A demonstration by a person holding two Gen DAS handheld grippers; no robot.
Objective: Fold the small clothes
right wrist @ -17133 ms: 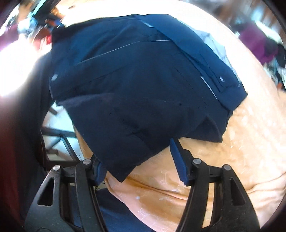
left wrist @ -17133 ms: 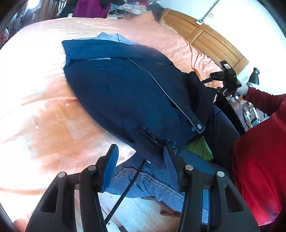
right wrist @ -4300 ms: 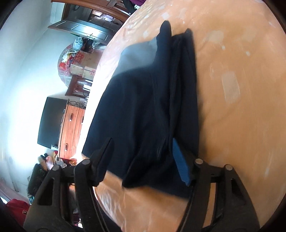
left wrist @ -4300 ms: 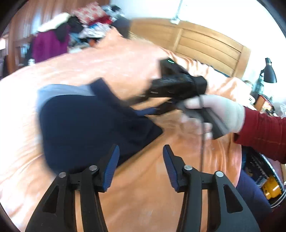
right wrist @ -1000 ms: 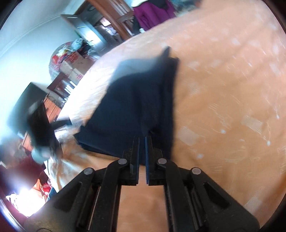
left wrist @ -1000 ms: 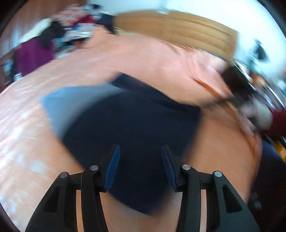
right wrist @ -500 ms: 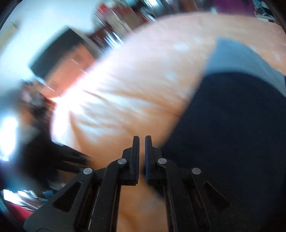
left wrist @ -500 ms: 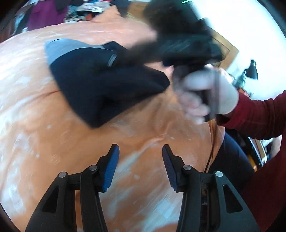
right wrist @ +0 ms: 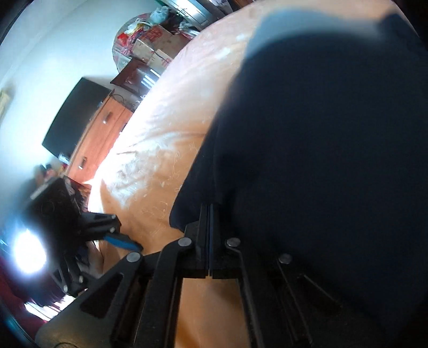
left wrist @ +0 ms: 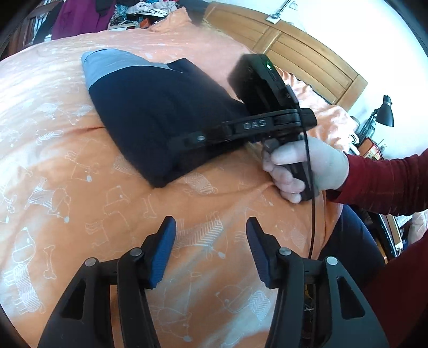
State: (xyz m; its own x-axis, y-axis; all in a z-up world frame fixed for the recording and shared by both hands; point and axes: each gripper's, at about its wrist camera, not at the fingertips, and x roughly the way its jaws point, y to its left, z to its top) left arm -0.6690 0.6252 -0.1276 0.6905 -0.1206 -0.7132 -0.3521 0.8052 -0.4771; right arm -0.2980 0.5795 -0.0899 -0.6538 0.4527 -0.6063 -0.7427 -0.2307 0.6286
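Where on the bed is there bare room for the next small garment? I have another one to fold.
Bare orange bedspread lies between the folded navy garment and the open left gripper, and along the garment's left side. It is crowded at the garment's right edge, where the right gripper, shut, and the gloved hand sit.

Wood headboard (left wrist: 302, 50), black desk lamp (left wrist: 385, 113), clothes pile (left wrist: 80, 16), dark TV (right wrist: 75, 117) on wall.
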